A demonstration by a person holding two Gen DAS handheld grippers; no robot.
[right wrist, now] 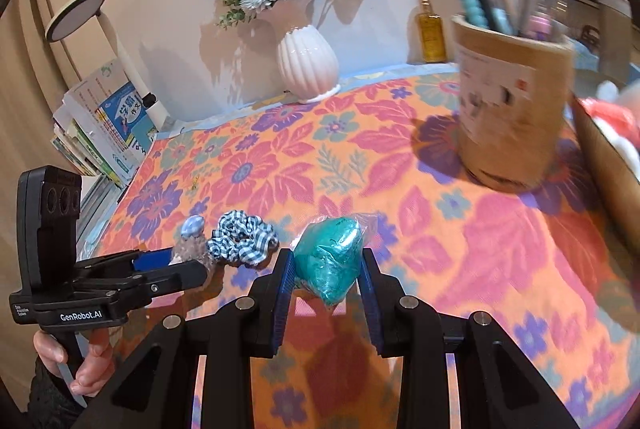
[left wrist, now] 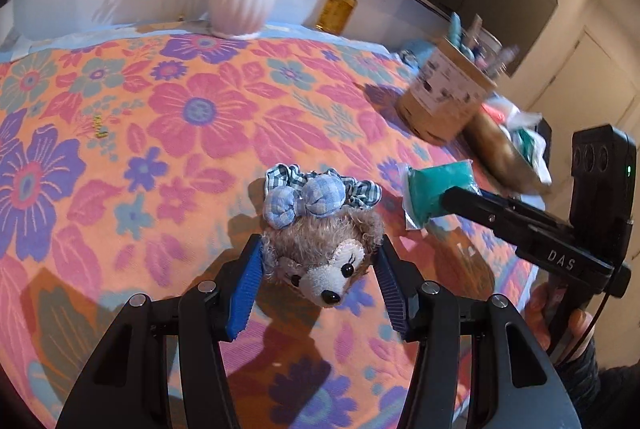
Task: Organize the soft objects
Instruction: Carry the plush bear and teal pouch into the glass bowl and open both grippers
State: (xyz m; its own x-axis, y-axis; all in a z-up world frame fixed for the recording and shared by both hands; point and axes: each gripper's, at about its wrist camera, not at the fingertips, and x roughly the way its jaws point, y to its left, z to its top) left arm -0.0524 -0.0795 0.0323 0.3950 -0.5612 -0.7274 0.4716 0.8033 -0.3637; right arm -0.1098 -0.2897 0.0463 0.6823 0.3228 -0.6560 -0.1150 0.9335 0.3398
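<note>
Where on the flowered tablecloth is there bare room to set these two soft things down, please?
The widest bare stretch of the flowered tablecloth lies between the white ribbed vase, the book stack and the checked scrunchie. It is crowded on the right, where the pen holder stands by the wooden tray.

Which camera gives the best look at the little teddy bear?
The left wrist view: the teddy bear fills the centre, face and checked bow clear. The right wrist view shows only a bit of fur and bow behind the other tool.
</note>
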